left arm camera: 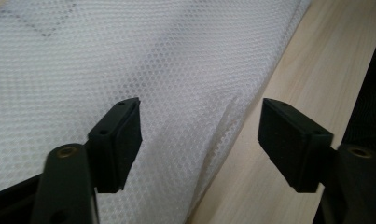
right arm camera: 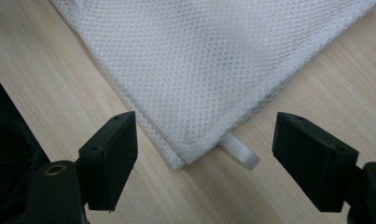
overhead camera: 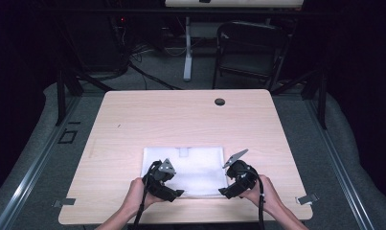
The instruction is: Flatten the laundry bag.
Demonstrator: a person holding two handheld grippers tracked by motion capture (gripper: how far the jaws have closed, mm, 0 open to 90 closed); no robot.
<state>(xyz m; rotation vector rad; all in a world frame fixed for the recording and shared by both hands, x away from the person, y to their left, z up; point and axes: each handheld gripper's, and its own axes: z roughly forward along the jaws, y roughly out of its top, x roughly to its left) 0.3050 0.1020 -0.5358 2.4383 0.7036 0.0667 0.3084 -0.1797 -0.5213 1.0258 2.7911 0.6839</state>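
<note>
A white mesh bag (overhead camera: pixel 193 167) lies flat on the wooden table (overhead camera: pixel 181 120), near its front edge. My left gripper (overhead camera: pixel 180 193) is at the bag's near left part; in the left gripper view its jaws stand apart over the mesh bag (left arm camera: pixel 129 60) and its wrinkled near edge, pressing on nothing. My right gripper (overhead camera: pixel 222 191) is at the bag's near right corner. Seen from the right gripper, the jaws are open on either side of that corner of the mesh bag (right arm camera: pixel 199 65), where a small white tab (right arm camera: pixel 241 154) sticks out.
The table has a dark round grommet (overhead camera: pixel 220 101) at the back. Beyond the table stand a black folding chair (overhead camera: pixel 250 48) and a white post (overhead camera: pixel 187 48). Metal clips (overhead camera: pixel 308 199) sit at the table's front corners.
</note>
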